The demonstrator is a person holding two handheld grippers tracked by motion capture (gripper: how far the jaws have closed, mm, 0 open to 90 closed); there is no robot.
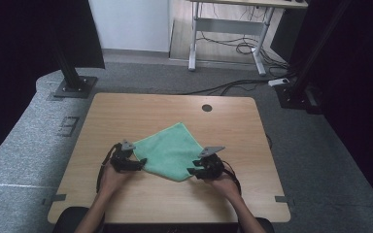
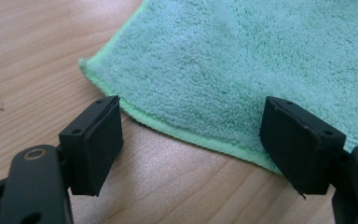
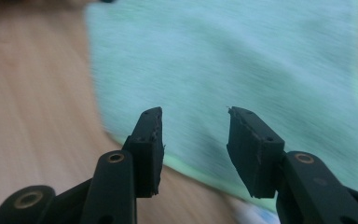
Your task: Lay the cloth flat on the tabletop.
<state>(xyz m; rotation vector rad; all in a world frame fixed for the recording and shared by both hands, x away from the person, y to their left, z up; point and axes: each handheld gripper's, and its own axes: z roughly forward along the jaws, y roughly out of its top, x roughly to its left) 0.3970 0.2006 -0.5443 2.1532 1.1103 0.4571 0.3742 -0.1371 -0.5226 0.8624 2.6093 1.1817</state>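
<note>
1. the green cloth (image 1: pixel 169 151) lies flat on the wooden surface (image 1: pixel 126 116), turned like a diamond: one corner points away from me, one toward me.
2. it looks about square, so i see no clear long axis; its diagonal runs from my side to the far side.
3. my left gripper (image 1: pixel 140 162) sits at the cloth's left corner, jaws wide, holding nothing. in the left gripper view the hemmed edge (image 2: pixel 182 135) runs between the jaws, which i judge lines me up to pinch that corner.
4. my right gripper (image 1: pixel 193 171) waits near the closest corner, jaws moderately parted and empty; its view is blurred.
5. with one gripper on each side, i judge i am set to lift and fold the cloth.
</note>
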